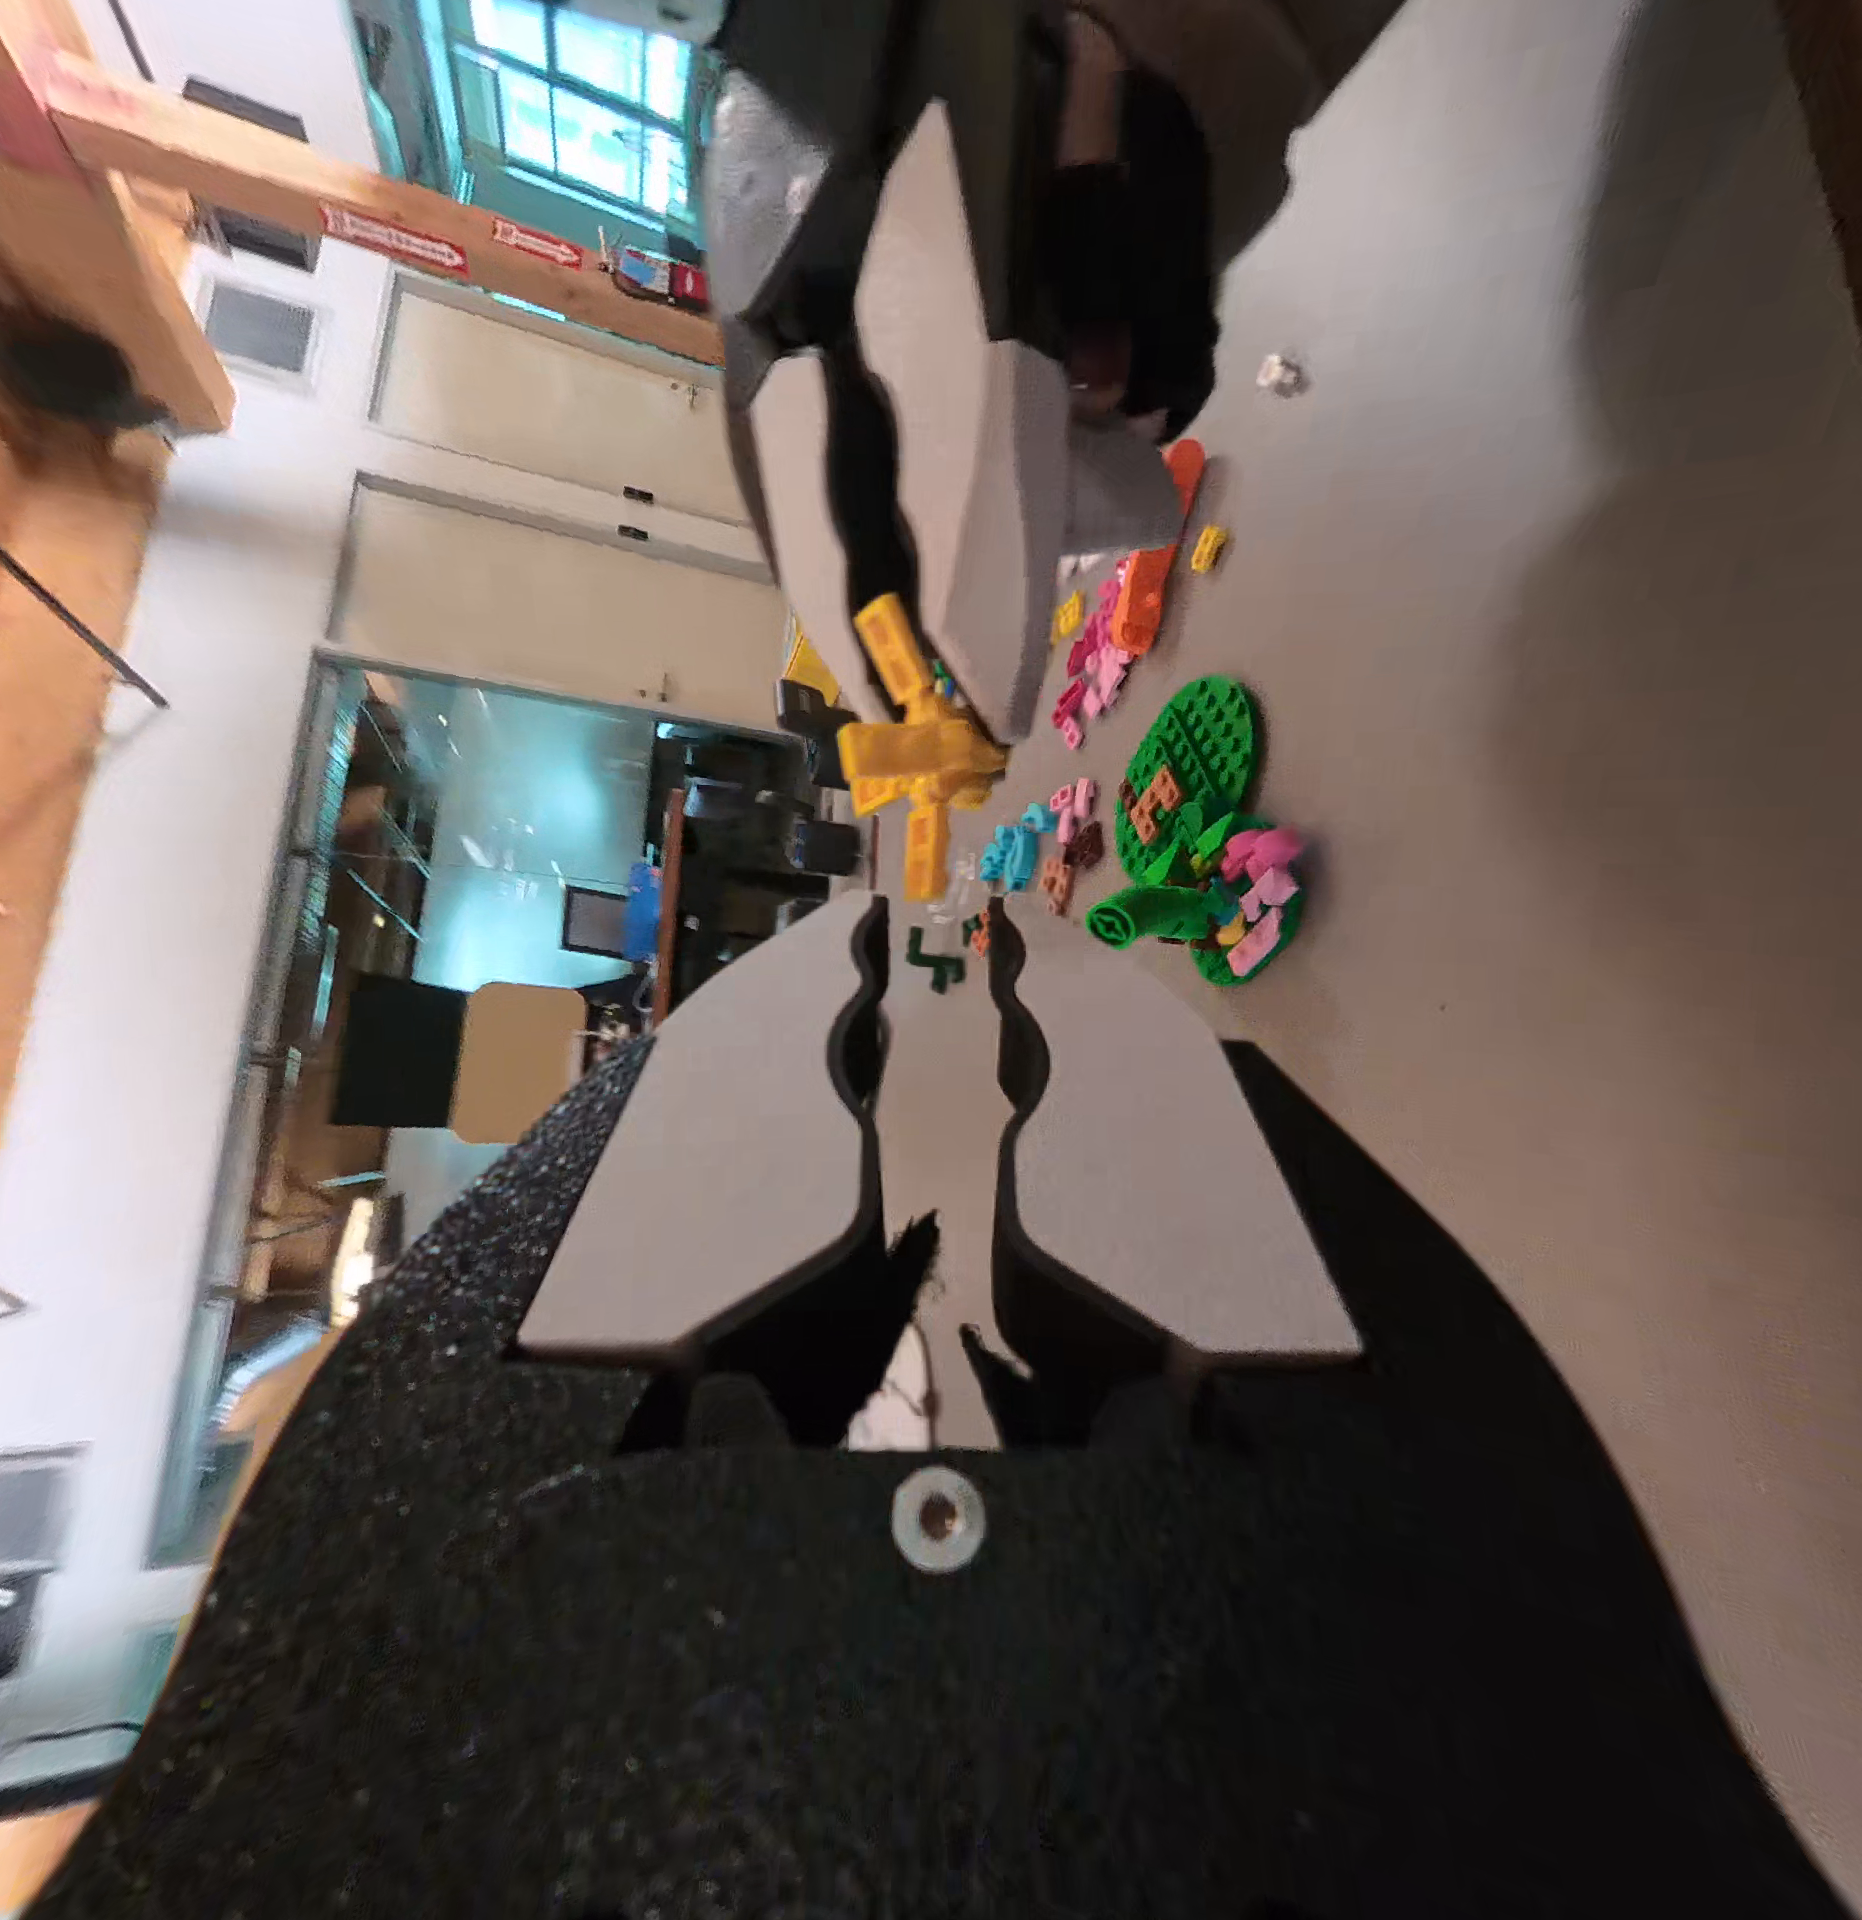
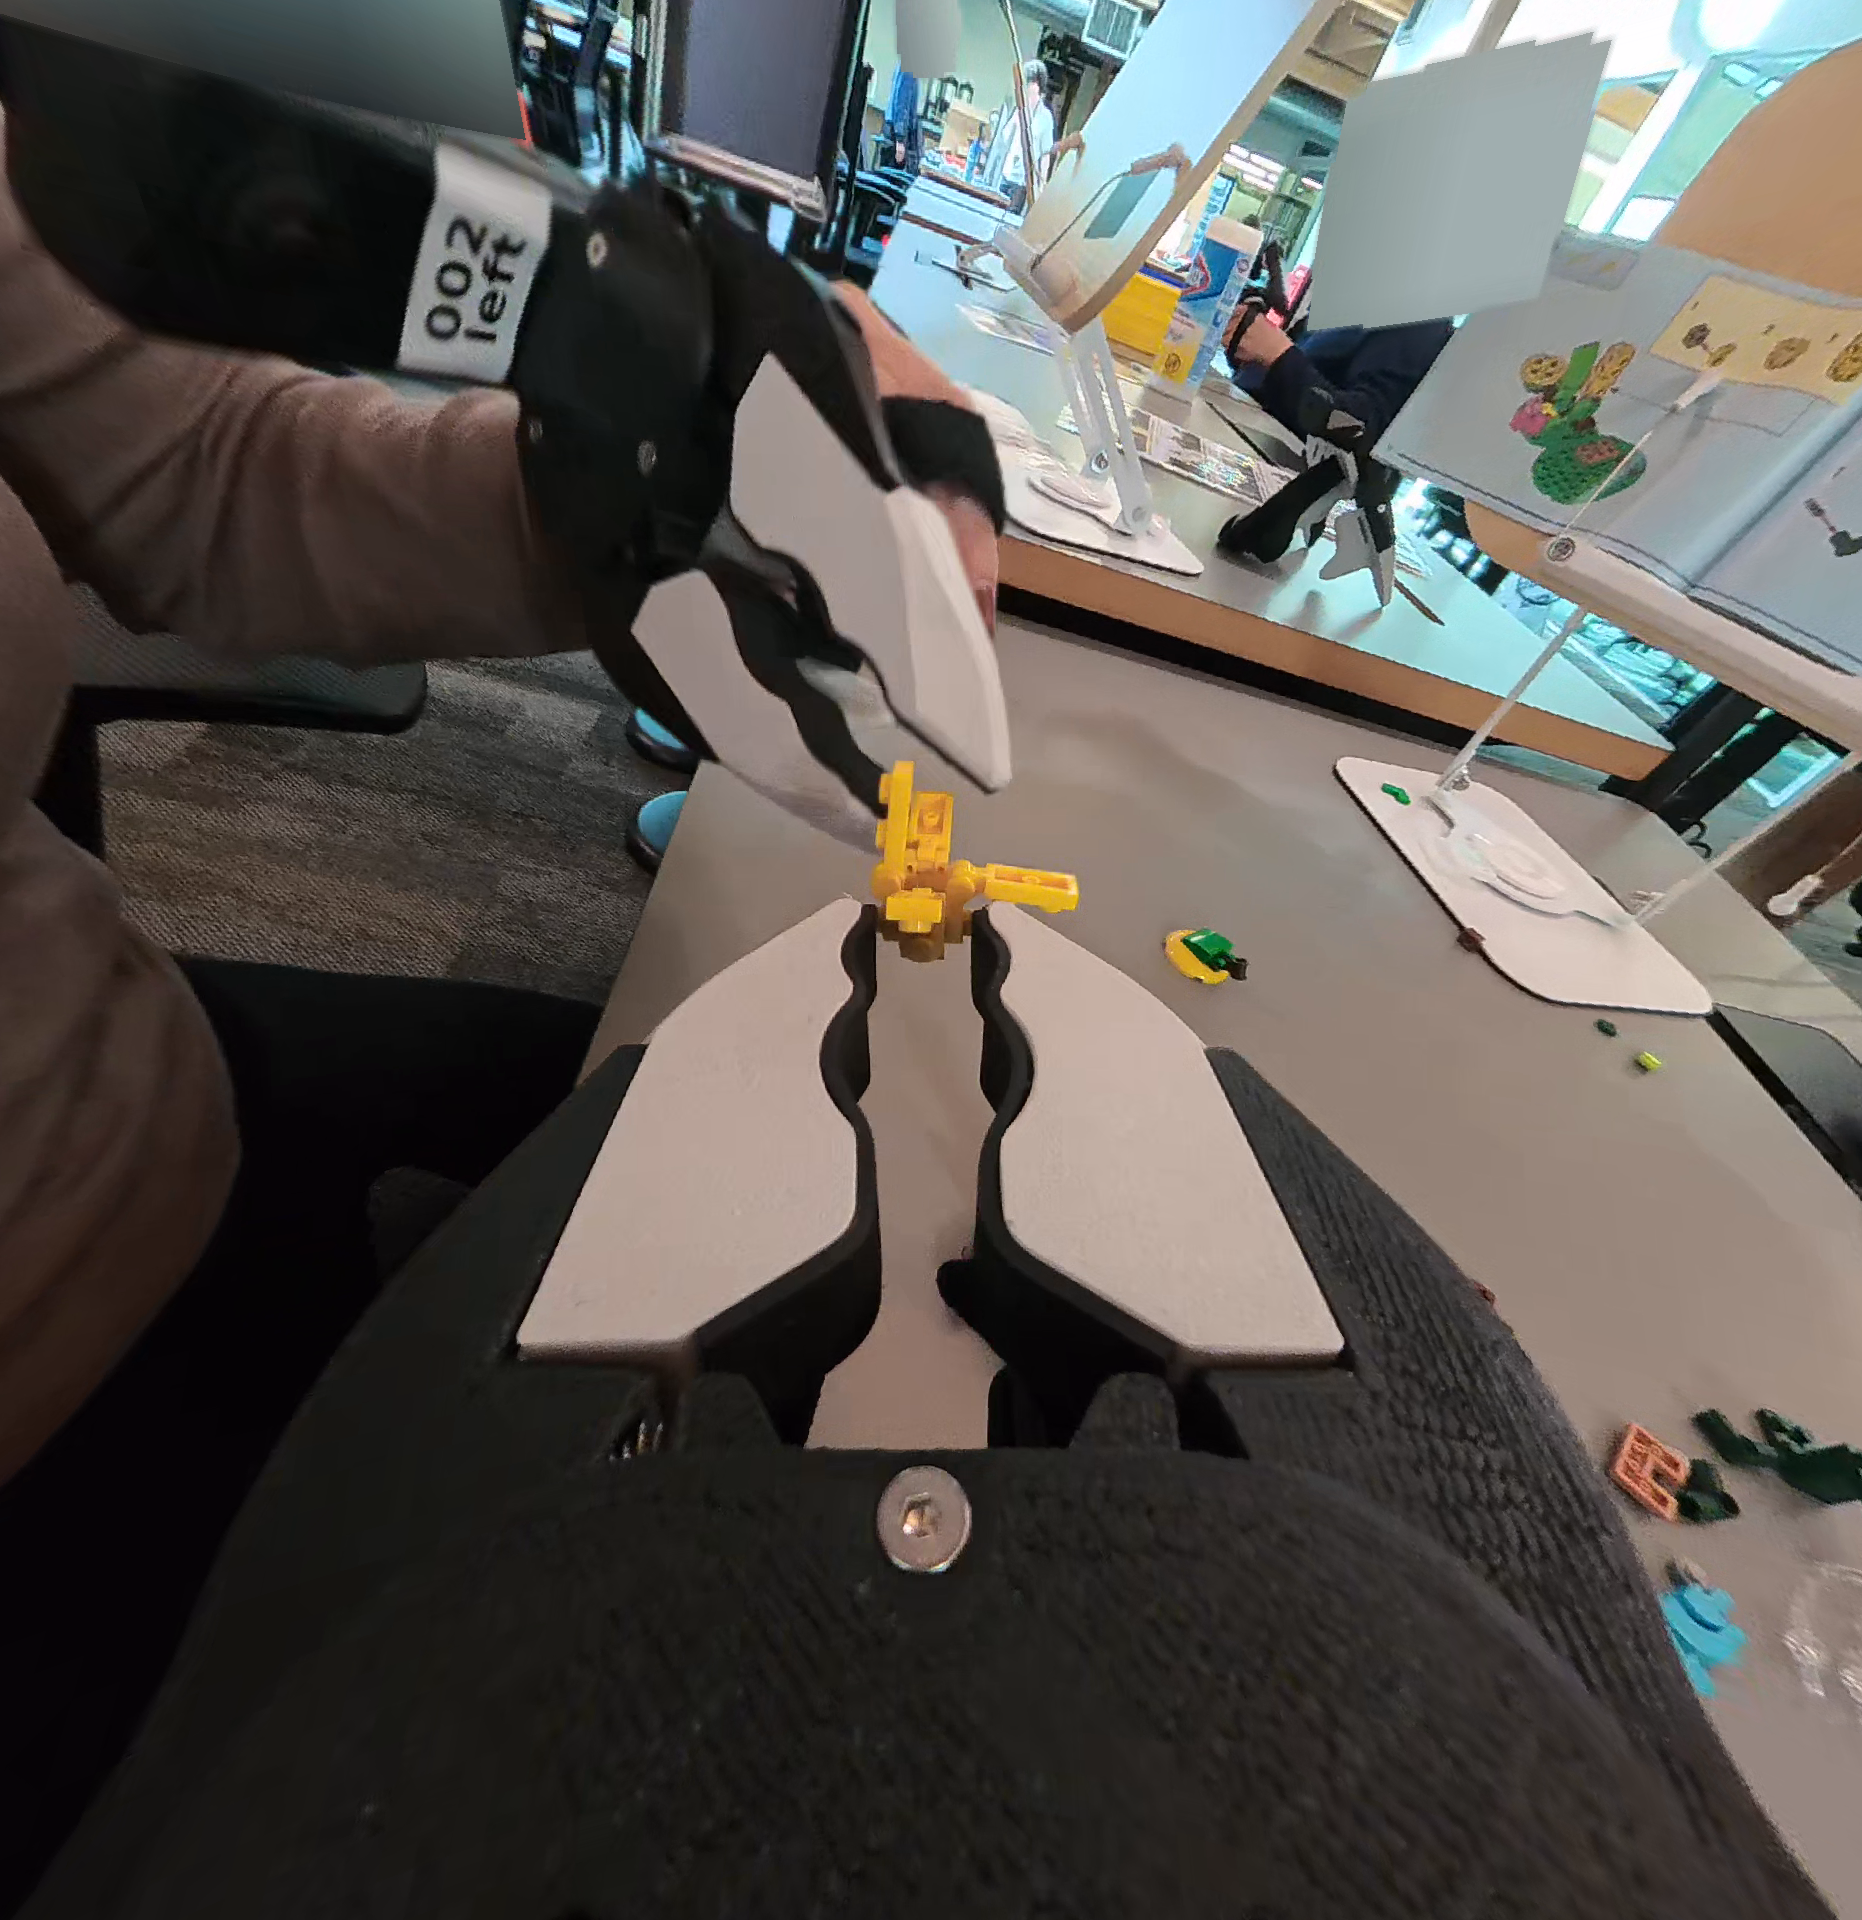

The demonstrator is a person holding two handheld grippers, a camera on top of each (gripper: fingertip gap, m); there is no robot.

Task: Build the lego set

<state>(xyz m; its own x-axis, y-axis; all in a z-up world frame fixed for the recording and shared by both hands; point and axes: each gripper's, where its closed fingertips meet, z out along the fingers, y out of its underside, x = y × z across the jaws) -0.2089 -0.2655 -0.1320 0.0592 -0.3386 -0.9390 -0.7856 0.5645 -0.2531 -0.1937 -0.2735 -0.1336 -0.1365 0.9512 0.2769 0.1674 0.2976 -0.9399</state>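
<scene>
In the right wrist view, going left to right: a person's sleeve fills the left edge. Next comes the left tongs (image 2: 911, 795), reaching down from the upper left, its tips close to or touching the top arm of a small yellow lego assembly (image 2: 932, 873). Whether it actually pinches that arm cannot be told from here. In the centre, the right tongs (image 2: 922, 920) is narrowed around the base of the assembly, holding it in the air above the grey desk (image 2: 1322, 1091). Further right lie a small green-and-yellow piece (image 2: 1202, 954), then a white stand base (image 2: 1509, 883) carrying the instruction booklet (image 2: 1685, 416), and at the near right edge some dark green pieces (image 2: 1810, 1455).

In the left wrist view, which is rolled sideways, the left tongs (image 1: 937, 925) stands part open with nothing between its tips. Just beyond them the yellow assembly (image 1: 922, 753) is held by the right tongs (image 1: 984, 727). To the right, on the desk, lie loose pink pieces (image 1: 1098, 665), blue pieces (image 1: 1015, 852), and a round green base plate (image 1: 1197, 748) with a partly built plant on it.

The step in hand appears to be adjusting or pressing one arm of the yellow assembly. To do it well, the right tongs should keep a firm, steady hold on the core while the left takes only the one arm squarely and presses gently along the stud line, so the small joints do not pop apart.
</scene>
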